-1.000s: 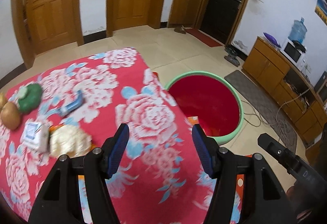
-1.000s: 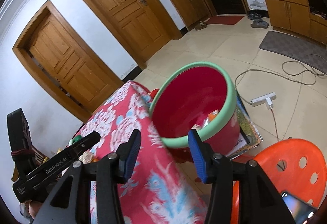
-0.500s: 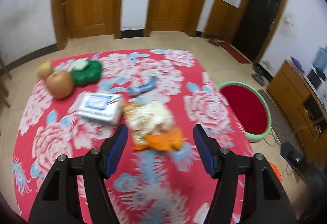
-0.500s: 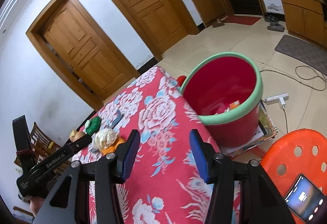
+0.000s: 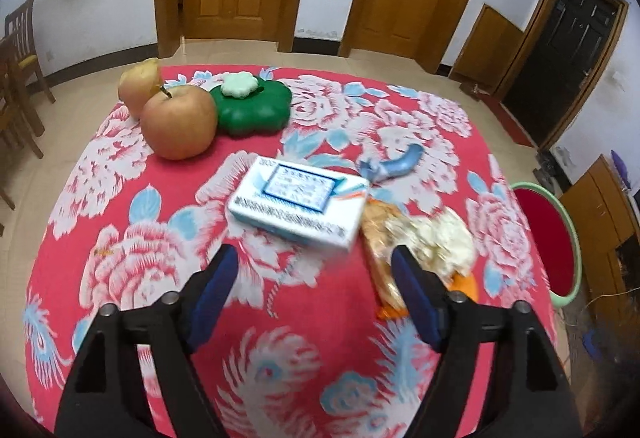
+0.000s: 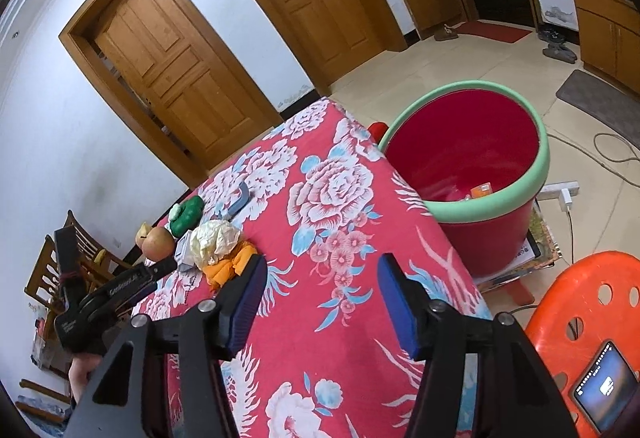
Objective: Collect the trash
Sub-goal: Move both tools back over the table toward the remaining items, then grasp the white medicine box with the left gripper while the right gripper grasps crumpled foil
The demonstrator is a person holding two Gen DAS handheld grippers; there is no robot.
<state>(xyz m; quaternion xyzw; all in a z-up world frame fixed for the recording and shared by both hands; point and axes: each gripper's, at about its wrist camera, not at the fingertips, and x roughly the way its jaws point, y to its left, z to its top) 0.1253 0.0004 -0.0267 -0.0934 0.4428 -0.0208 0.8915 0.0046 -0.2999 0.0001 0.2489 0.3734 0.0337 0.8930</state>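
Trash lies scattered over the red flowered tablecloth [image 5: 132, 250] that fills the middle of our left wrist view. Our left gripper [image 5: 314, 288] sits at the bottom of that frame with its blue-padded fingers spread wide and nothing between them. Just above the gap, near the centre, lies a white and blue box [image 5: 298, 200], slightly blurred. At its right edge a crumpled white wad [image 5: 438, 238] rests on a tan wrapper [image 5: 380, 238], with an orange scrap [image 5: 466, 284] showing just behind the right finger. A small blue wrapper [image 5: 396, 164] lies right of centre, above the box. In the upper left of the cloth stand an apple [image 5: 178, 122] and a second fruit [image 5: 138, 86] behind it, with a green flower-shaped container [image 5: 252, 110] touching the apple's right side. The red bucket [image 5: 554, 238] with its green rim appears at the right edge, beyond the table. In our right wrist view, the right gripper [image 6: 320, 300] fills the bottom of the frame, fingers likewise apart and holding nothing, over the near part of the cloth [image 6: 344, 206]. The bucket [image 6: 492, 234] stands right of centre on the floor beside the table, with some scraps at its bottom. The white wad [image 6: 216, 238] and orange scrap [image 6: 232, 264] lie left of centre, just above the left finger; the apple [image 6: 158, 242] and green container [image 6: 186, 214] sit farther left. The left gripper's body [image 6: 104, 298] shows at the lower left edge. An orange stool [image 6: 588, 318] occupies the lower right corner, with a phone [image 6: 604, 390] on it.
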